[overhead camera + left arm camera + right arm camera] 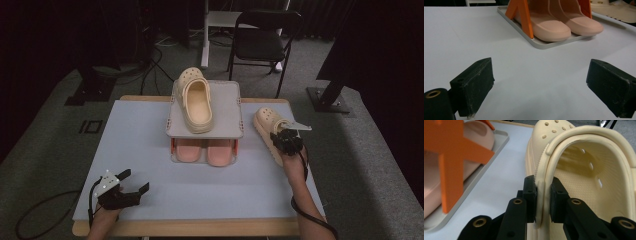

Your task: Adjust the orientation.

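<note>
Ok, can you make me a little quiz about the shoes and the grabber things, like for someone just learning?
1. True or false: the right hand-held gripper is clamped on the rim of the cream clog on the table.
2. What lies on the top shelf of the rack?
A. a cream clog
B. pink slippers
C. nothing
3. Fill in: the left hand-held gripper has its jaws ____ over bare table.

Key
1. True. Its pads pinch the clog's side wall.
2. A. The other cream clog lies there; the pink slippers sit on the bottom tray.
3. Open, with nothing between them.
</note>
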`<state>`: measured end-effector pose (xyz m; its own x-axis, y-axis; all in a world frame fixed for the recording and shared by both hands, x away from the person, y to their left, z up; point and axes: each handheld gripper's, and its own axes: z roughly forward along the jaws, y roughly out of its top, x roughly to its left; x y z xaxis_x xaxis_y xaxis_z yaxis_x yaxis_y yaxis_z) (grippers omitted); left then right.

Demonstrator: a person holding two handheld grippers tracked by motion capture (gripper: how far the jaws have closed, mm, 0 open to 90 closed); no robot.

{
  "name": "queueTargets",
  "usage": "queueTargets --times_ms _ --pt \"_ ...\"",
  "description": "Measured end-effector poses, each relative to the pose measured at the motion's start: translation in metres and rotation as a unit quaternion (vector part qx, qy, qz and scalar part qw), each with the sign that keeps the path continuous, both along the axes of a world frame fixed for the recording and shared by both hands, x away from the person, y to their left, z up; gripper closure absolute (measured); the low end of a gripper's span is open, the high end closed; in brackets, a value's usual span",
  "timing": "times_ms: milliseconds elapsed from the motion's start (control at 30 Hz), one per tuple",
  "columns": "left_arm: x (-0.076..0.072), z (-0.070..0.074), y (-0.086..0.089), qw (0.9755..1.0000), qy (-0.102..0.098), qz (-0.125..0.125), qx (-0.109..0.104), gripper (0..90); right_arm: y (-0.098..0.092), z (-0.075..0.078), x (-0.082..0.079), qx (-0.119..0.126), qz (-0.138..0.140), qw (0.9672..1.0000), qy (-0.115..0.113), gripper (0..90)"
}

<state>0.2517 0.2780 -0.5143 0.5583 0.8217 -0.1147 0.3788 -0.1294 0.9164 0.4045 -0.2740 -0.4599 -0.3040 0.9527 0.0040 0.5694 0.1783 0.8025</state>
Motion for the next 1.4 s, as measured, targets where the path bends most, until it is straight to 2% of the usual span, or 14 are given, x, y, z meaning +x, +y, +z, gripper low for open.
queueTargets --times_ms 167,300,933,1133,1200,1267,1333,1400 --pt "0.000 0.001 0.000 1.0000 -0.001 -0.001 0.001 7.4 0.005 0.000 -0.016 -0.003 0.010 0.9999 0.002 78.0" --pt "-0.001 0.001 0.000 1.0000 -0.002 -0.002 0.002 7.3 0.009 -0.001 -0.027 -0.014 0.012 0.9998 -0.003 78.0" --pt "-0.002 0.002 -0.001 1.0000 -0.003 0.000 -0.001 7.4 0.020 -0.015 -0.071 -0.006 0.024 0.9996 0.014 78.0" --pt "-0.002 0.002 -0.001 1.0000 -0.002 -0.002 0.000 7.4 0.025 -0.025 -0.077 -0.008 0.030 0.9994 0.019 77.9" --pt "-0.002 0.002 -0.001 1.0000 -0.002 -0.003 0.000 7.4 0.027 -0.026 -0.079 -0.015 0.029 0.9994 0.012 77.8" --pt "-0.001 0.001 -0.001 1.0000 -0.003 -0.003 0.001 7.4 0.025 -0.026 -0.078 -0.003 0.030 0.9994 0.014 77.5" --pt "-0.001 0.001 -0.001 1.0000 -0.002 -0.002 0.000 7.4 0.024 -0.026 -0.078 0.000 0.032 0.9994 0.016 76.5" --pt "-0.001 0.001 -0.001 1.0000 -0.002 -0.002 0.001 7.4 0.021 -0.024 -0.079 0.012 0.037 0.9991 0.017 70.8"
